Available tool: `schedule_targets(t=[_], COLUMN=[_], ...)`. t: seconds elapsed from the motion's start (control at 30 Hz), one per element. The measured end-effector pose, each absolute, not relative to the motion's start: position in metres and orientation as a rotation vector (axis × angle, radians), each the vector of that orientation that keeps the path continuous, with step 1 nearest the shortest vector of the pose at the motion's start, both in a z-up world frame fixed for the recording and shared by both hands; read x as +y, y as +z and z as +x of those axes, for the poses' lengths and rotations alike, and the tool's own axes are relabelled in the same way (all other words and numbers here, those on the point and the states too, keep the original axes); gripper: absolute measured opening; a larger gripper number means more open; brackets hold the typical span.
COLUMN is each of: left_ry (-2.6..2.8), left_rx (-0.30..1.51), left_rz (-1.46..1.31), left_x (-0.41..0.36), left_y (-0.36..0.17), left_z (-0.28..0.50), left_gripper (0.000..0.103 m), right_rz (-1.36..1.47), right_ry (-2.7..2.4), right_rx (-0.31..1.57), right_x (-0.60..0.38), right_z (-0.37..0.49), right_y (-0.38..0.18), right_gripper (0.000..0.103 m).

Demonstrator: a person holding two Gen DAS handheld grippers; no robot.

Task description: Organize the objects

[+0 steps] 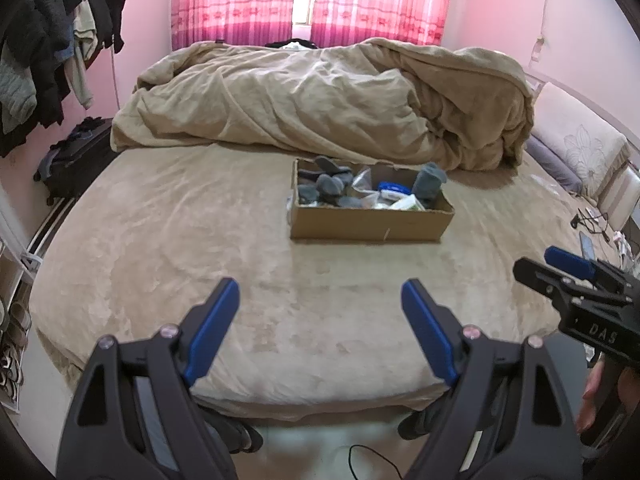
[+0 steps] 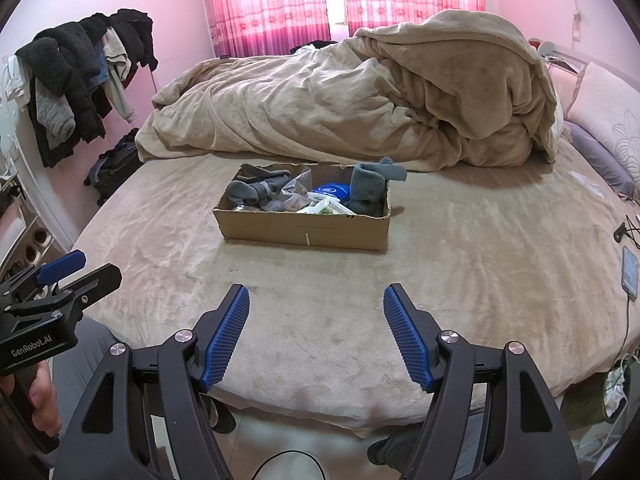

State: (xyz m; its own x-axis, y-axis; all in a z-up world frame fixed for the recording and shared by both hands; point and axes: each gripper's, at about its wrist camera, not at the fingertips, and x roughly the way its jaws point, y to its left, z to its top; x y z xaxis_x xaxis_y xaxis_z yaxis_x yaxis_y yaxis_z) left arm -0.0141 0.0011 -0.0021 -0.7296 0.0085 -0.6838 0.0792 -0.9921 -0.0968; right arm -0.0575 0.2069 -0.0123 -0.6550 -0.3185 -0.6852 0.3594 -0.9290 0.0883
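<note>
A shallow cardboard box (image 1: 370, 226) (image 2: 304, 230) sits on the bed, in front of the heaped duvet. It holds grey socks (image 1: 326, 186) (image 2: 250, 192), clear plastic bags, a blue and white packet (image 2: 330, 191) and an upright grey sock (image 1: 430, 182) (image 2: 368, 190) at its right end. My left gripper (image 1: 320, 304) is open and empty above the bed's near edge, well short of the box. My right gripper (image 2: 316, 308) is open and empty, also short of the box. Each gripper shows at the side of the other's view.
A beige duvet (image 1: 320, 100) (image 2: 360, 100) is heaped across the far bed. Pillows (image 2: 608, 120) lie at the right. A phone on a cable (image 2: 630, 274) lies at the bed's right edge. Clothes on a rack (image 1: 48, 64) and a dark suitcase (image 1: 76, 156) stand at the left.
</note>
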Motion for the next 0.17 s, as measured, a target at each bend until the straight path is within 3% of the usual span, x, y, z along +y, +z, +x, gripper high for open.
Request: schedule_targets(t=[0.17], left_ry=[-2.882], left_rx=[0.177], left_rz=[1.159], left_x=[0.0015], left_y=[-0.0069], left_z=[-0.0216], left_gripper=[0.084], right_rz=[1.045], right_ry=[-2.558], right_rx=[0.088], right_x=[0.2052], right_z=[-0.0594], right_y=[-0.0134], right_gripper=[0.073])
